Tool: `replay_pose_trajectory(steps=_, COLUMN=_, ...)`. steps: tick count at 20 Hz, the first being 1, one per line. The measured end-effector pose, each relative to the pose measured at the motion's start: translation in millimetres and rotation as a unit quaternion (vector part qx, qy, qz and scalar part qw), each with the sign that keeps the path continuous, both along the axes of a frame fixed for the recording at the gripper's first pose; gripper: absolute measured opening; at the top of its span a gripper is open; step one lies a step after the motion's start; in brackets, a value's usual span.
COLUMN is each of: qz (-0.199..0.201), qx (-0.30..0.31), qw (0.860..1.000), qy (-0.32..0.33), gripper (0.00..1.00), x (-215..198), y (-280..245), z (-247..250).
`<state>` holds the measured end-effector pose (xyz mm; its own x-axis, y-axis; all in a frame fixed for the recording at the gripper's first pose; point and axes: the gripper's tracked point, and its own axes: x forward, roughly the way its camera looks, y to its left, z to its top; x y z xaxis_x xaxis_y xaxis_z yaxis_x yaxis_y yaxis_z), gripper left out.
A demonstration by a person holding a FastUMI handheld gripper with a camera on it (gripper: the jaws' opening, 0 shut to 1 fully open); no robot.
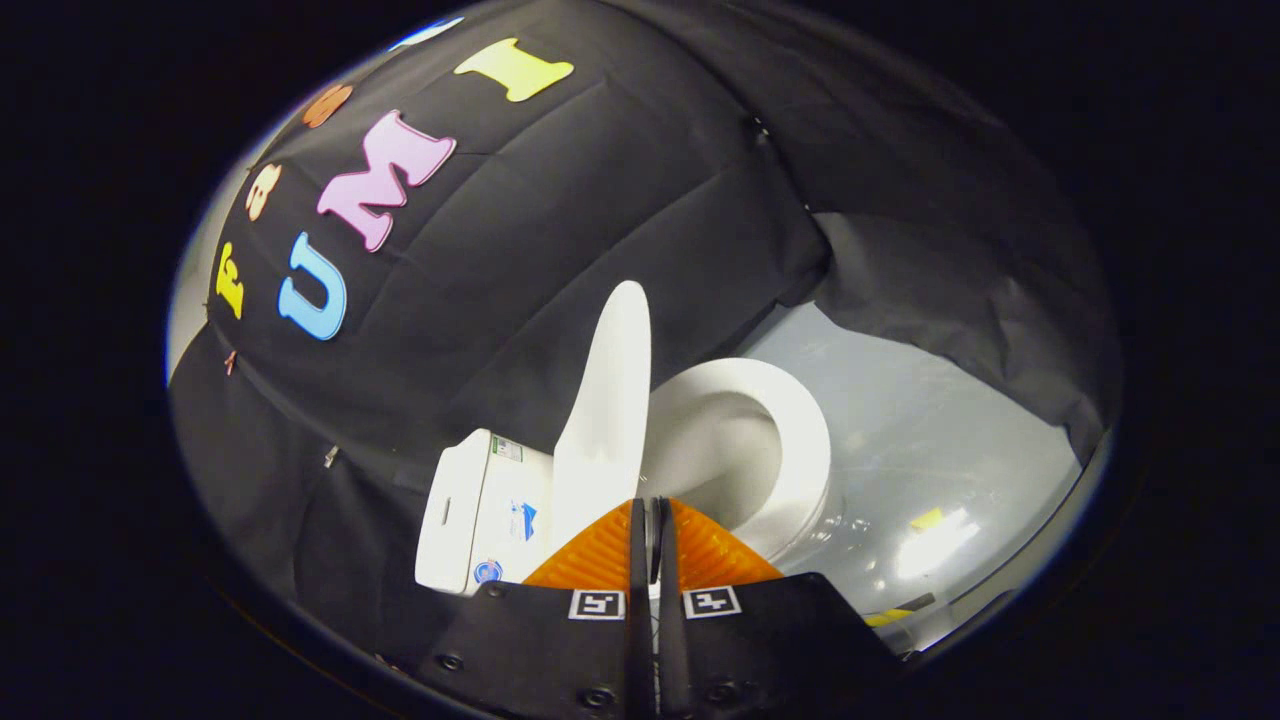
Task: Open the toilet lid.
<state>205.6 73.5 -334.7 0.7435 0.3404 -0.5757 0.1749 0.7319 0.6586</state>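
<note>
A white toilet stands beyond my fingers. Its lid [608, 400] is raised and stands upright, seen almost edge-on, against the tank [480, 510]. The seat ring [800, 440] lies down around the exposed bowl [725, 445]. My gripper [651, 505] sits in front of the toilet and well short of it. Its orange fingers [600, 555] are shut, with only a thin slit between them and nothing held. The fingertips overlap the foot of the lid in the view and hide the hinge.
The toilet stands on a glossy grey floor [940, 440] with bits of yellow tape [926, 518] beside it. Black cloth walls [560, 230] close in behind the tank and around the far side of the floor.
</note>
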Motion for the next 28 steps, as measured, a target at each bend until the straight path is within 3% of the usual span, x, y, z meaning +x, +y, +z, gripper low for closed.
replay_pose_trajectory(steps=7, qz=0.021, qx=-0.103, qw=0.994, qy=-0.034, gripper=0.07, x=4.1, y=49.5, z=53.2)
replay_pose_trajectory(steps=18, qz=0.046, qx=-0.186, qw=0.98, qy=-0.06, gripper=0.08, x=4.2, y=128.4, z=113.1)
replay_pose_trajectory(steps=25, qz=0.093, qx=-0.273, qw=0.952, qy=-0.104, gripper=0.12, x=-1.1, y=206.7, z=148.4)
replay_pose_trajectory(steps=28, qz=0.112, qx=-0.283, qw=0.945, qy=-0.119, gripper=0.12, x=-3.8, y=244.3, z=159.2)
